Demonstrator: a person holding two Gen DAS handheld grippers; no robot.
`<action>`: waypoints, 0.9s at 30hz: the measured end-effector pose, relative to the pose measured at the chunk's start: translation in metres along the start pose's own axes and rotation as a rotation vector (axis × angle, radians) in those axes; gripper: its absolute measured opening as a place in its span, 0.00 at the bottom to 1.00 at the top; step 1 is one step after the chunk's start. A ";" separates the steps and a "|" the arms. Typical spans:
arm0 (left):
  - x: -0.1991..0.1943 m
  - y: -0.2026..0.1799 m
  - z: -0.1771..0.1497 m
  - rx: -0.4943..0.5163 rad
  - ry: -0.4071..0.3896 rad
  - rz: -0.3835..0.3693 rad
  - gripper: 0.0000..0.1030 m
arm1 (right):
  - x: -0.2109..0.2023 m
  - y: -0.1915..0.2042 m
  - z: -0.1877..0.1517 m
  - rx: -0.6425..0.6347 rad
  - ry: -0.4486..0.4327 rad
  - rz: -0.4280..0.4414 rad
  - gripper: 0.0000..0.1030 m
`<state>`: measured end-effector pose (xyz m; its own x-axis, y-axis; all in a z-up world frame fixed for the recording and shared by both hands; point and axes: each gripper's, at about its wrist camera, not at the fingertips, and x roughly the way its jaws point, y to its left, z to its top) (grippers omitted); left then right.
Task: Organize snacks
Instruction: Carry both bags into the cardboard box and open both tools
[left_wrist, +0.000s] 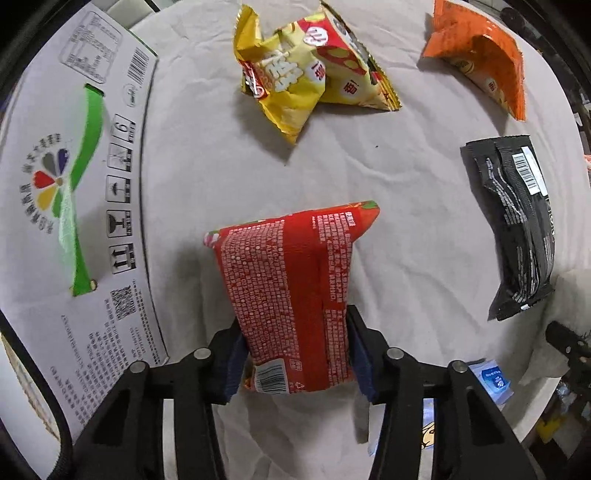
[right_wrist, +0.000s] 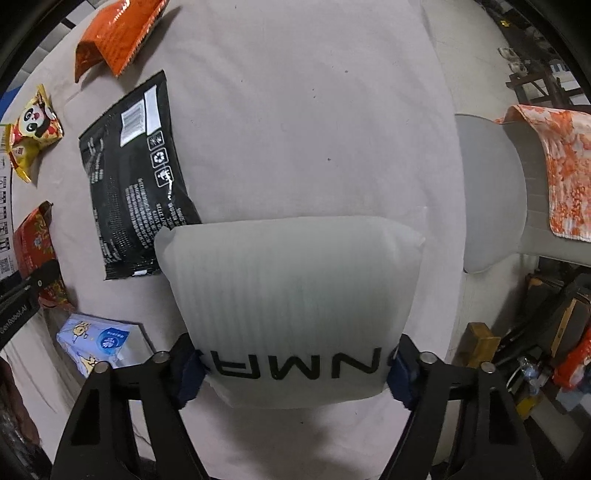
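Beige cloth table (left_wrist: 207, 177): left gripper (left_wrist: 295, 354) clamps red printed packet (left_wrist: 291, 280); right gripper (right_wrist: 295, 369) pinches white pouch (right_wrist: 291, 295); beside the red packet, yellow crinkled bags (left_wrist: 295, 74), orange bag (left_wrist: 480, 55) and black wrapper (left_wrist: 517, 221) unsorted.

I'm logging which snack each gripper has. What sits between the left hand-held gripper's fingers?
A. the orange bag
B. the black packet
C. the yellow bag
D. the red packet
D: the left hand-held gripper has its pads pressed on the red packet.

orange bag (left_wrist: 480, 55): top cut off | red packet (left_wrist: 295, 306): small print unreadable
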<state>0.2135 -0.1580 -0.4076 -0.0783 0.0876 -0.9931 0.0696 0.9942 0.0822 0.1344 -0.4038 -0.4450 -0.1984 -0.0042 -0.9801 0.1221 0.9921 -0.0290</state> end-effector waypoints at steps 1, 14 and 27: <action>0.001 0.002 -0.004 -0.002 -0.008 0.000 0.42 | -0.004 -0.003 -0.005 0.005 -0.005 0.005 0.73; -0.102 0.017 -0.108 0.033 -0.264 -0.026 0.41 | -0.090 -0.015 -0.076 -0.021 -0.157 0.064 0.70; -0.202 0.062 -0.120 0.038 -0.421 -0.095 0.41 | -0.223 0.107 -0.112 -0.118 -0.326 0.126 0.70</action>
<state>0.1144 -0.1065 -0.1920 0.3260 -0.0449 -0.9443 0.1187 0.9929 -0.0062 0.0826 -0.2829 -0.2078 0.1339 0.0981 -0.9861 0.0091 0.9949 0.1002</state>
